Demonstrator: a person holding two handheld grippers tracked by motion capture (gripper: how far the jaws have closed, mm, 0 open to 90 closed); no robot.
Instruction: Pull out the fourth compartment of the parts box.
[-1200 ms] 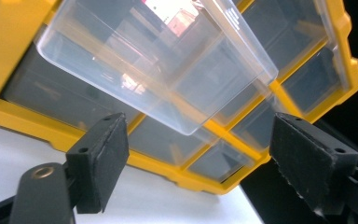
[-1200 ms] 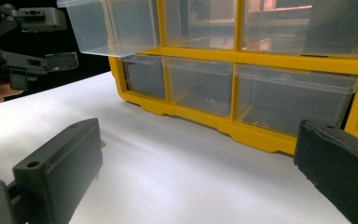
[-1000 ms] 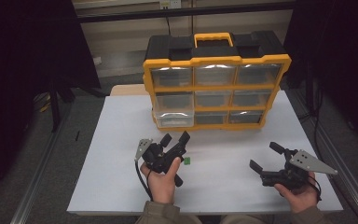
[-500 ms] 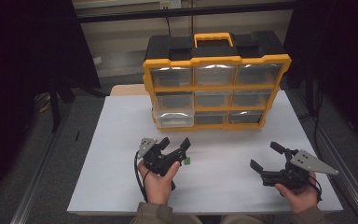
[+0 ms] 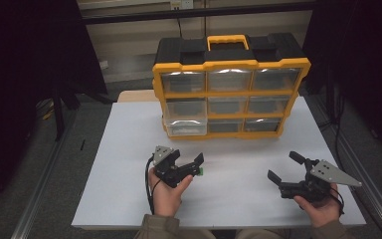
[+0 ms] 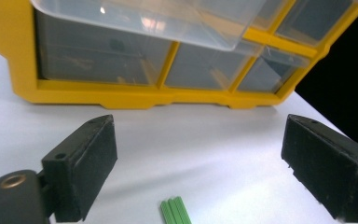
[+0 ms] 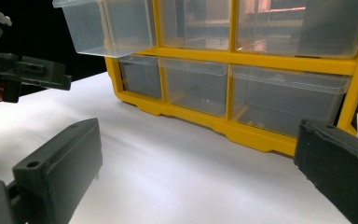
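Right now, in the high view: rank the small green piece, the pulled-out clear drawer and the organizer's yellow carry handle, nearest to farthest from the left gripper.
1. Small green piece: on the white table, right at the open jaws of the left gripper.
2. Pulled-out clear plastic drawer: bottom-left of the yellow organizer, ahead of the gripper.
3. Yellow carry handle: on the organizer's top, farthest back.

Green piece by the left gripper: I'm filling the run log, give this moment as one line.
left gripper: open, jaws just widened | green piece: on table, between jaws, unheld | right gripper: open, empty | pulled-out drawer

White rectangular tabletop, dark grey floor around it, beige back wall with black horizontal rail. Sides unlit.
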